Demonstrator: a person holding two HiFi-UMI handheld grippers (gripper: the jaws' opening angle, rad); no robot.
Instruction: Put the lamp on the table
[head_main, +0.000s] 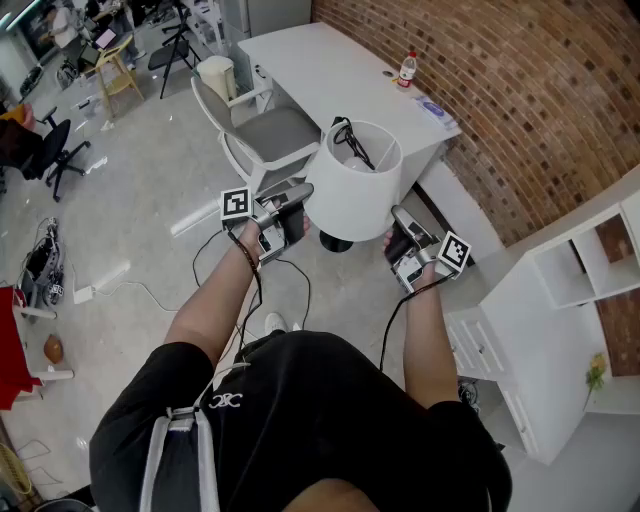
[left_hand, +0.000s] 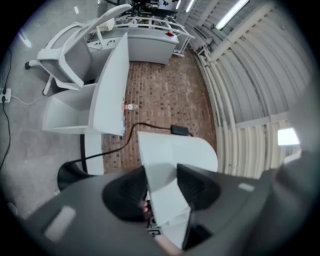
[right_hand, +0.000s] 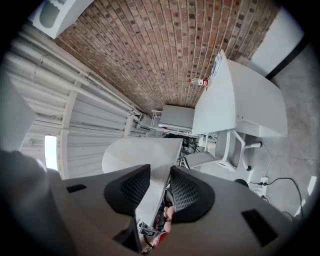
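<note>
A lamp with a white drum shade (head_main: 352, 180) and a black base (head_main: 335, 241) hangs in the air in front of me, its black cord lying across the shade's open top. My left gripper (head_main: 303, 207) is shut on the shade's left wall, and my right gripper (head_main: 393, 222) is shut on its right wall. In the left gripper view the shade wall (left_hand: 172, 152) passes between the dark pads of the left gripper (left_hand: 162, 187). The right gripper view shows the shade (right_hand: 142, 152) pinched the same way by the right gripper (right_hand: 159, 187). The white table (head_main: 330, 70) stands ahead against the brick wall.
A grey-seated chair (head_main: 265, 135) stands at the table's near side. A small bottle (head_main: 406, 68) and a flat item rest on the table by the wall. White shelving (head_main: 560, 290) is at my right. Cables trail on the floor at left.
</note>
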